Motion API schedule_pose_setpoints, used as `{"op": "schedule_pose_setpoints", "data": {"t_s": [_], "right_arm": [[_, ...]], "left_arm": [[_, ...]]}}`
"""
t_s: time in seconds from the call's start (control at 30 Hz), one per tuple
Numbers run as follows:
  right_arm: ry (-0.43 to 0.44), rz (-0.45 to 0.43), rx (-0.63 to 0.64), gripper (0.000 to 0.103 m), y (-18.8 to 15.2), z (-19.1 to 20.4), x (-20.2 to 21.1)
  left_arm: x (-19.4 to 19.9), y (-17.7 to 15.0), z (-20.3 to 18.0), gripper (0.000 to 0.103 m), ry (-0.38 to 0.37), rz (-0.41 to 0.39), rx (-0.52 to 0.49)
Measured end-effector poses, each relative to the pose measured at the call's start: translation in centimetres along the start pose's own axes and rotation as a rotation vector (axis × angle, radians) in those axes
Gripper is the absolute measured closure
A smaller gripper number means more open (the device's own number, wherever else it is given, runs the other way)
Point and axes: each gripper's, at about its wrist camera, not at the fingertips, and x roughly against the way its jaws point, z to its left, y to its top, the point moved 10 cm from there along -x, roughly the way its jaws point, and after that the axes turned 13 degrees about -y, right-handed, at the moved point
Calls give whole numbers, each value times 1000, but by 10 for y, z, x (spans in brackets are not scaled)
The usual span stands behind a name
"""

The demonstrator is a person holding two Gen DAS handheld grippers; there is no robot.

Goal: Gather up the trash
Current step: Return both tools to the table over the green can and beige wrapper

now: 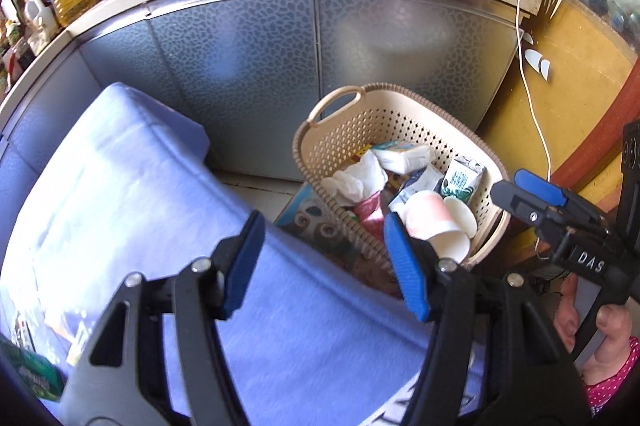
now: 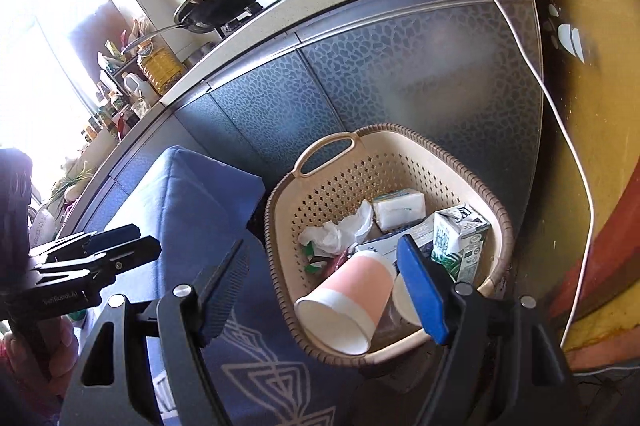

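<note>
Left gripper (image 1: 324, 262) jaws spread, nothing between them, above the blue cloth-covered surface (image 1: 140, 194). Right gripper (image 2: 320, 290) jaws spread too, nothing pinched. Beige perforated plastic basket with loop handle (image 2: 320, 154) sits just ahead of the right jaws, ahead-right of the left jaws, beside the blue surface and in front of the grey patterned cabinet doors (image 1: 280, 46). In the basket: pink-and-white paper cup (image 2: 352, 302) on its side nearest the right jaws, crumpled white tissue (image 2: 340, 232), green-and-white drink carton (image 2: 460, 238), white pack with green print (image 2: 400, 208) farther in. White cable (image 2: 560, 114) hangs right of the basket.
</note>
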Motion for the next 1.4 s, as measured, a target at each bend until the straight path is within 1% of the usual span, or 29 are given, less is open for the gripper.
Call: {"op": "schedule_pose_setpoints", "data": {"t_s": [0.3, 0.4, 0.6, 1.03, 1.4], "right_arm": [[85, -37, 82, 28, -6, 65, 35], [107, -37, 126, 28, -13, 91, 44], [146, -17, 205, 28, -33, 141, 54], [235, 22, 389, 28, -82, 254, 68], [318, 54, 537, 28, -125, 341, 78]], "left_arm": [[62, -34, 24, 43, 63, -99, 38], [80, -49, 36, 43, 87, -123, 56], [113, -80, 70, 43, 122, -164, 126], [167, -163, 146, 43, 212, -210, 277], [212, -226, 197, 43, 275, -246, 390]]}}
